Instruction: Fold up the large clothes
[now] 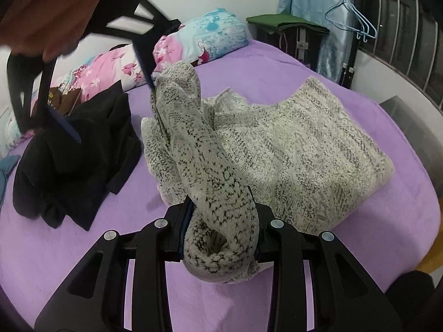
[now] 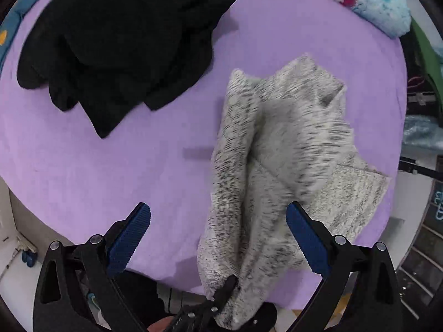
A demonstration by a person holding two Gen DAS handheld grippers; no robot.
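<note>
From the left wrist, the left gripper is clamped on a bunched fold of the speckled sweater, which rises from its pads and drapes back onto the purple bed; the rest lies spread to the right. A black garment sits heaped to the left, near pillows. From the right wrist, the right gripper hangs above the sweater with jaws wide apart, holding nothing.

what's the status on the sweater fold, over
Left tongs shut on grey knit sweater, sleeve end lifted. Right tongs open, empty, above the sweater. Black clothes pile alongside on purple bed, apart from sweater.
</note>
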